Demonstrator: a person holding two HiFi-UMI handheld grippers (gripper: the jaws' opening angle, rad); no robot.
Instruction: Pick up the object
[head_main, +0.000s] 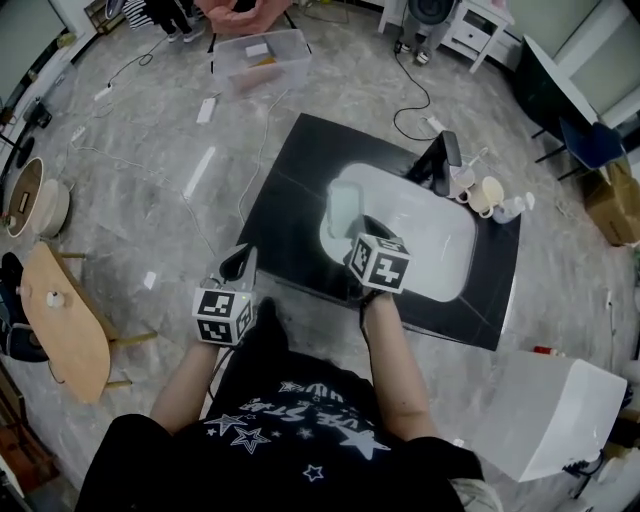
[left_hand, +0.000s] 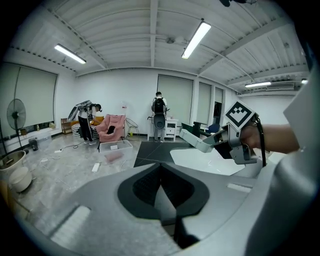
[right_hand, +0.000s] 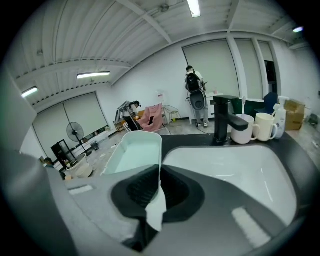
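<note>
**Operator:** What is the state of the right tongs (right_hand: 159, 172)?

**Me:** They are pressed onto a thin side wall of the pale green tub (right_hand: 132, 152). The wall stands edge-on between my pads, and nothing else is in them.

**Operator:** Where is the tub?

**Me:** It is over the left part of the white sink (head_main: 440, 255), near the middle of the black counter (head_main: 290, 190). From the left tongs' camera it appears lifted clear of the basin and slightly tipped.

**Operator:** How does it lie from the grip?

**Me:** Its long axis runs away from me, toward the counter's far edge. The grip is at the near end, so almost all of the tub extends ahead and a little to the left of the jaws. I judge that the far end will lever downward. The lift should go straight up with a firm wrist.

**Operator:** And the left tongs (head_main: 240, 265)?

**Me:** They are pressed together and empty, just off the counter's near left corner and well apart from the tub. The right hand is the nearer one and carries the tub alone.
</note>
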